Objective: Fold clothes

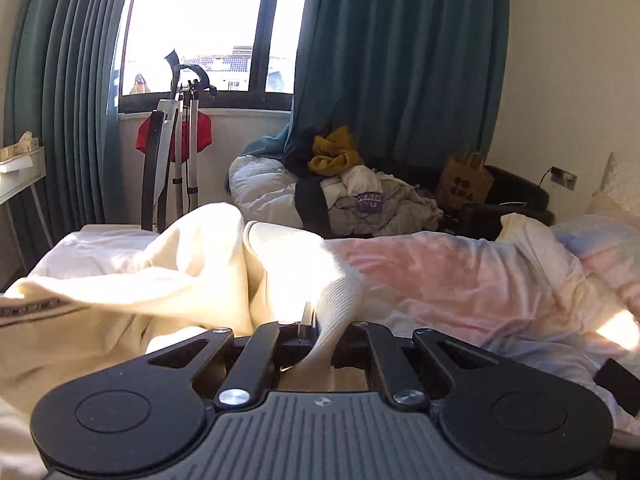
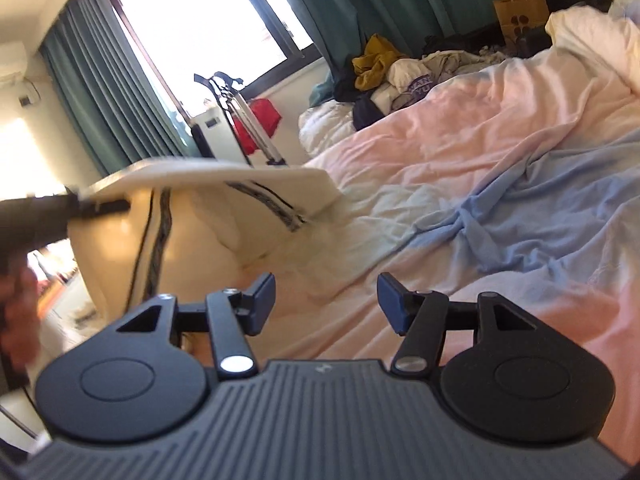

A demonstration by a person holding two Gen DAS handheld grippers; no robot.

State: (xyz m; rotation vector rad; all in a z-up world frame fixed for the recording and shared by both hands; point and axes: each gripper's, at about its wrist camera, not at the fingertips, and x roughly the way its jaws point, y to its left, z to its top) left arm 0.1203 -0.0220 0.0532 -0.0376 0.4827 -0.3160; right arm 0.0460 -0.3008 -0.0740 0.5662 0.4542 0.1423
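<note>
pinching the ribbed hem of a cream sweater (image 1: pixel 304 280) between closed fingers, the left gripper (image 1: pixel 316 328) held that edge lifted off the bed. draped the rest of the garment left and down over the pink and blue duvet (image 1: pixel 460 280), dark striped trim showing at its lower left. hovered over the duvet, the right gripper (image 2: pixel 326 300), fingers spread wide and holding nothing, just right of the sweater's raised fold. sat beyond the bed a pile of clothes (image 1: pixel 360 188), a brown paper bag (image 1: pixel 464 180) and teal curtains (image 1: pixel 400 60).
</note>
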